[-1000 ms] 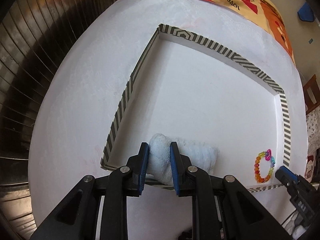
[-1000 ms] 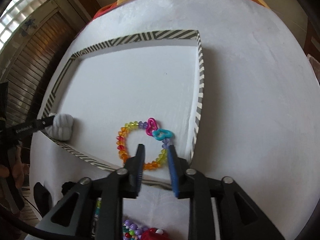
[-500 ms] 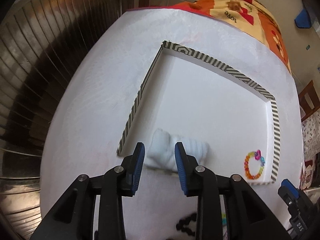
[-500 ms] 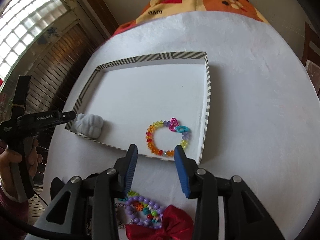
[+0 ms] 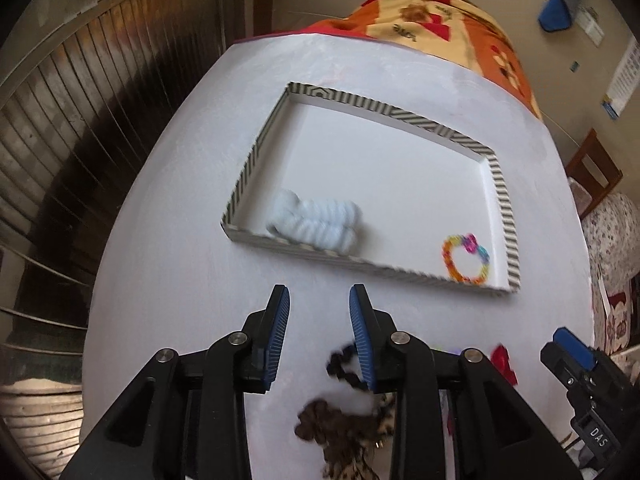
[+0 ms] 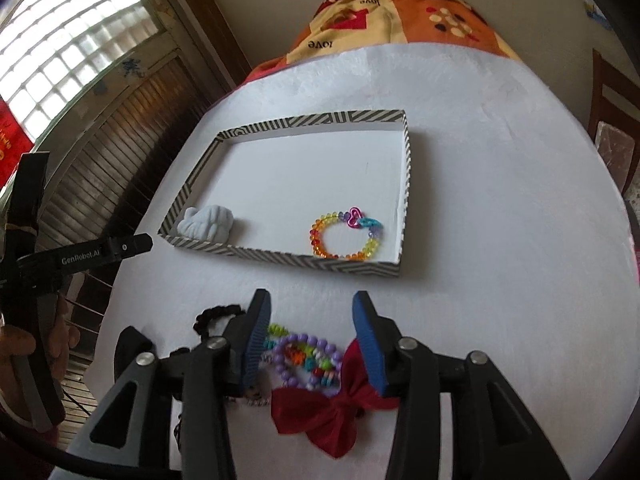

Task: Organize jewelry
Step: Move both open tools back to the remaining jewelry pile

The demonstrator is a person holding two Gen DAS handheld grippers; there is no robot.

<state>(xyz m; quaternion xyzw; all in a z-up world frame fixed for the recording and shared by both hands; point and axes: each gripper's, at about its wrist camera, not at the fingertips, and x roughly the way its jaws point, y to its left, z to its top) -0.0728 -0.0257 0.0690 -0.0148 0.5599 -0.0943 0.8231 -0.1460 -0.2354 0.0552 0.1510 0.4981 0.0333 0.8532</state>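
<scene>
A shallow white tray with a striped rim lies on the white table. Inside it rest a fluffy white scrunchie at the near left and a rainbow bead bracelet at the near right. My left gripper hangs open above the bare table in front of the tray, nothing between its fingers. My right gripper has its jaws opening and empty, above a pile with a purple bead bracelet and a red bow.
A black scrunchie and a leopard-print scrunchie lie near the table's front edge. A patterned orange cloth covers the far end. A wooden chair stands at the right. A hand holds the left gripper.
The left gripper let go of the white scrunchie in the tray and both grippers drew back and up. The right jaws spread wider. The loose pile came into view.
</scene>
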